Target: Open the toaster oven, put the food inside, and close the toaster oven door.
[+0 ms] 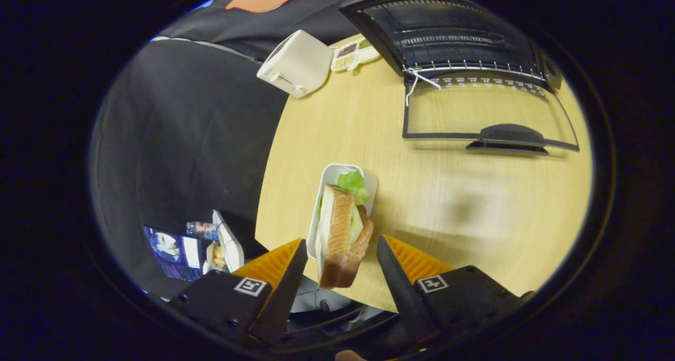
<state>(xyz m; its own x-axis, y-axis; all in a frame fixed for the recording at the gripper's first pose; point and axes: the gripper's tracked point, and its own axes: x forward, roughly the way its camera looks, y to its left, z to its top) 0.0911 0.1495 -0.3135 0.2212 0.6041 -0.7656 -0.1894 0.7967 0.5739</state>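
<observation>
Jaws spread wide around the gripper (pixel 337 255), nothing held, one to each side of the sandwich (pixel 343 240). Sandwich stands on edge in a white tray (pixel 331 176) at the near edge of the tabletop (pixel 453 203). Best closed squarely on the two bread faces, gently, so the lettuce and filling stay in. Farther on, toaster oven (pixel 453 34) at the far edge, glass door (pixel 485 110) already down flat. White toaster (pixel 295 63) near the far corner.
</observation>
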